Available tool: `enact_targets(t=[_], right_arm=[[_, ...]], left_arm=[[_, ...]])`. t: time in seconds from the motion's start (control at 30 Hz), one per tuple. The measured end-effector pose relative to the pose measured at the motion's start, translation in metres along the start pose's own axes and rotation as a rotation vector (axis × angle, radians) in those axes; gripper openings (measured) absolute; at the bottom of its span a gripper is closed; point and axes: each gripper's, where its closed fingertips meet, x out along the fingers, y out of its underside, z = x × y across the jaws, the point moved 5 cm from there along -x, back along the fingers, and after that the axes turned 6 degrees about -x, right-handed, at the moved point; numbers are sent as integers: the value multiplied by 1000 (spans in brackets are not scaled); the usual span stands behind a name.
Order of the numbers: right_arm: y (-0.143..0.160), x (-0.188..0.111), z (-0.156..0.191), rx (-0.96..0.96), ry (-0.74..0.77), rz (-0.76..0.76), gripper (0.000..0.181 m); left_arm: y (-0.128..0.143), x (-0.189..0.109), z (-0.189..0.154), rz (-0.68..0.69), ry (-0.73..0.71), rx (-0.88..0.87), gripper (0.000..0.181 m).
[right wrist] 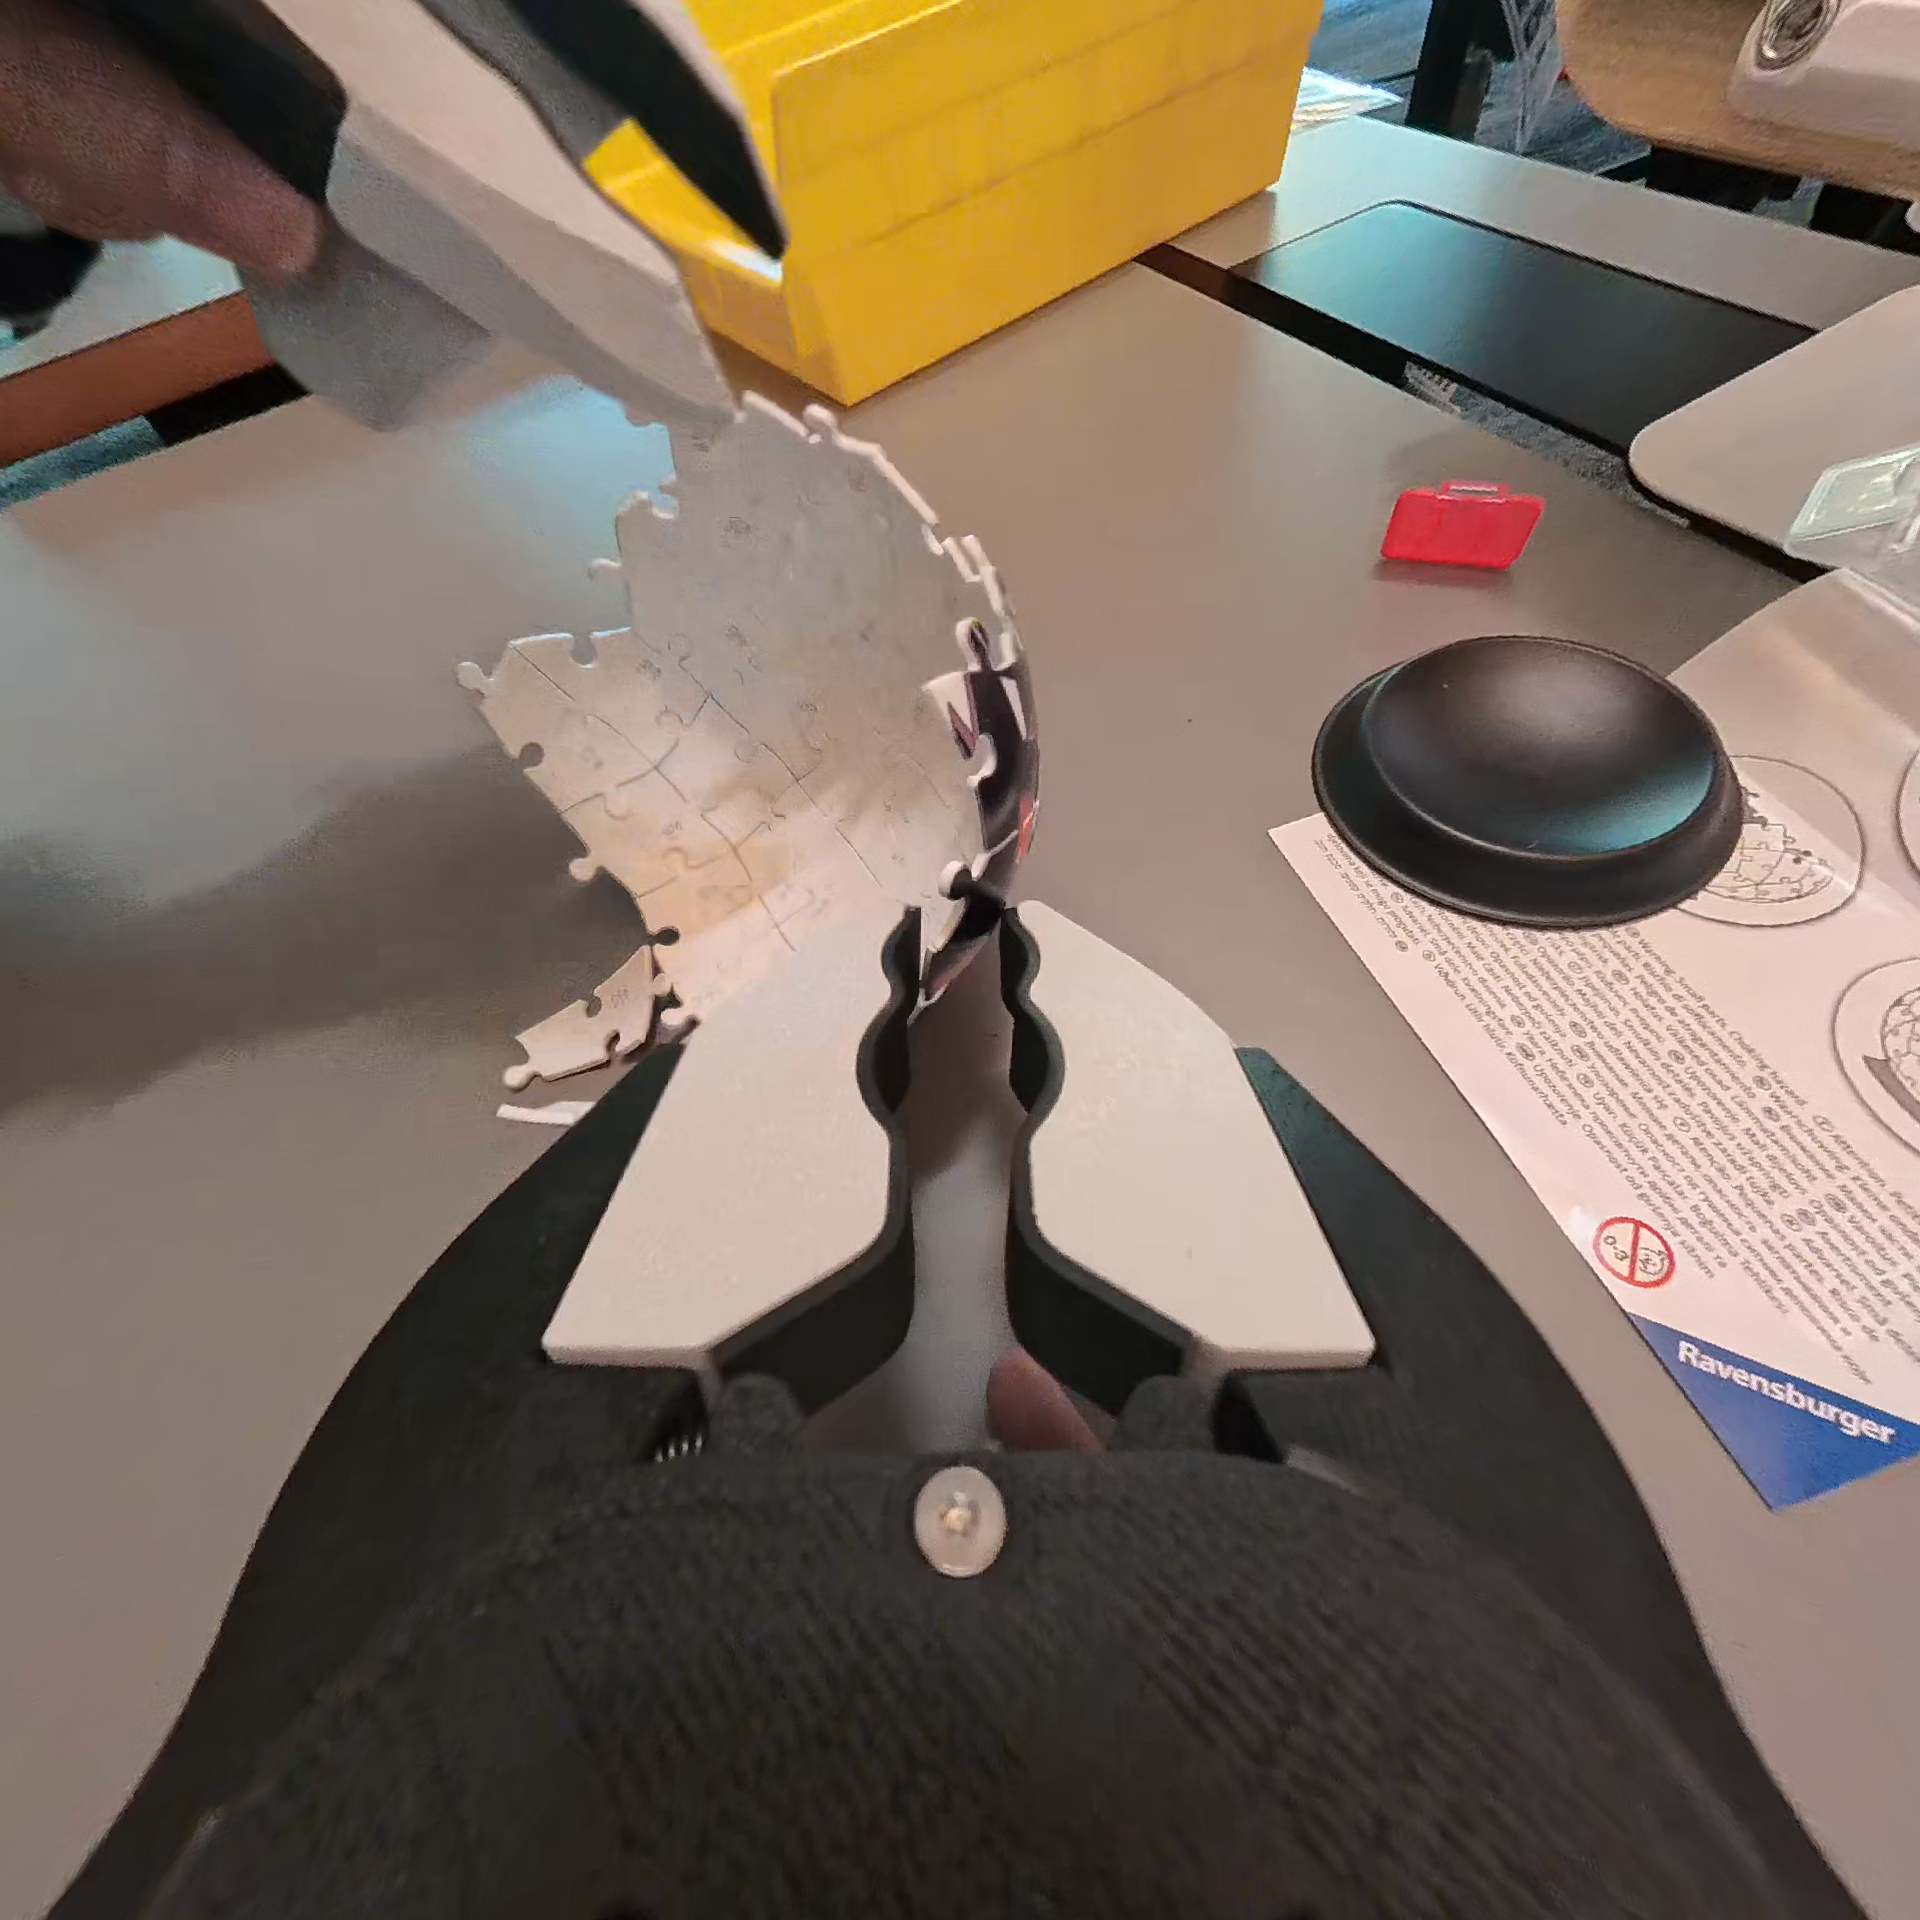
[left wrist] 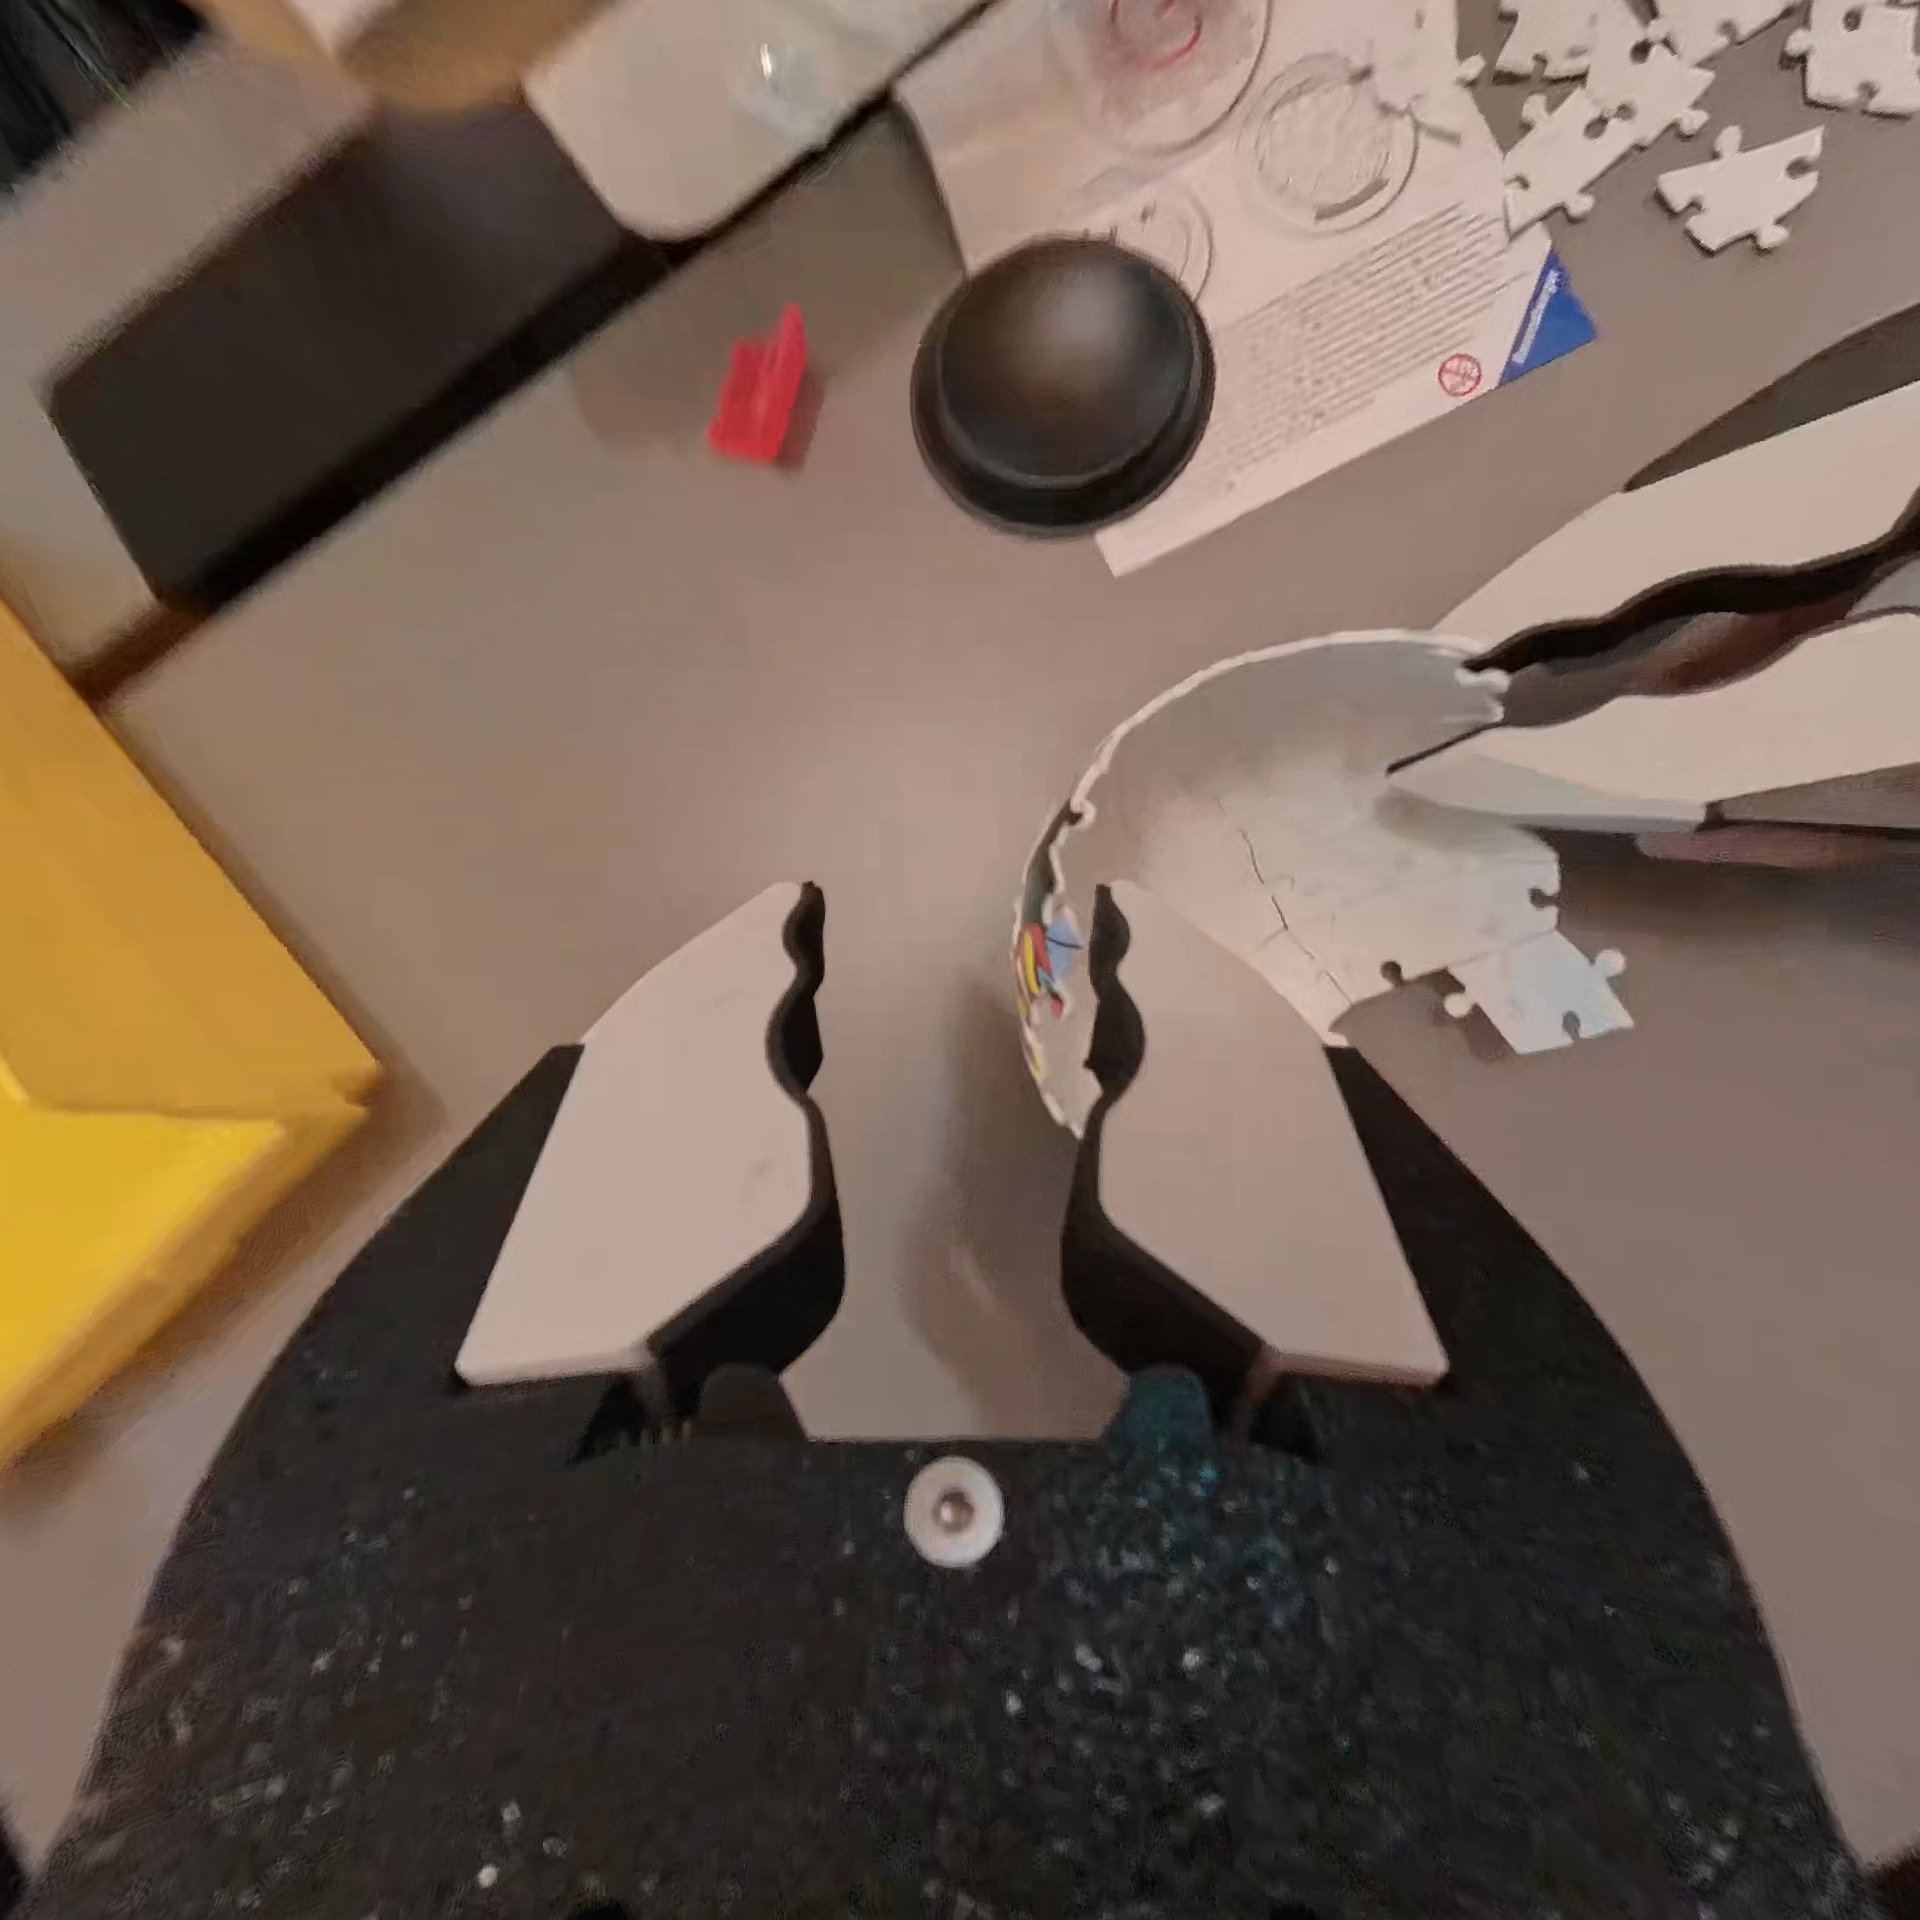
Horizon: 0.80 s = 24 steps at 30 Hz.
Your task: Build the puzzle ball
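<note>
Right gripper (right wrist: 961,930) pinches the curved, knobby-edged puzzle shell (right wrist: 769,727); left gripper (left wrist: 951,914) gapes beside it; glossy black dome stand (right wrist: 1522,774) overlaps the leaflet (right wrist: 1621,1122)

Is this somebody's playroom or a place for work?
Probably a work place, like an office or lab. There are plain grey tables, a yellow storage bin and a dark desk pad. The puzzle ball shell, black dome stand and instruction sheet are just the job.

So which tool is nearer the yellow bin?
Left. The left tool hangs close by the yellow bin; the right tool is farther off, across the puzzle shell it grips.
</note>
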Motion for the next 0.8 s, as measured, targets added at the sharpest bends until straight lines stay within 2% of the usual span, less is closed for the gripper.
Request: enact_targets(t=[0.03,0.17,0.33,0.4,0.5,0.63,0.8], right_arm=[[-1,0,1,3,-8,-9,14],[0,2,2,-1,-6,11,14],[1,2,3,-10,1,32,15],[0,2,3,-5,-2,32,15],[-3,0,5,20,-26,16,19],[-8,-9,2,5,-24,3,41],[-29,-24,-2,40,-11,-133,44]], left_arm=[[8,1,4,12,32,-49,48],[30,10,2,105,173,-144,52],[45,25,-6,147,113,-121,45],[47,34,-6,165,65,-88,32],[44,41,-6,133,18,-81,22],[38,40,-5,69,-67,-10,13],[27,32,-13,-79,-206,126,7]])
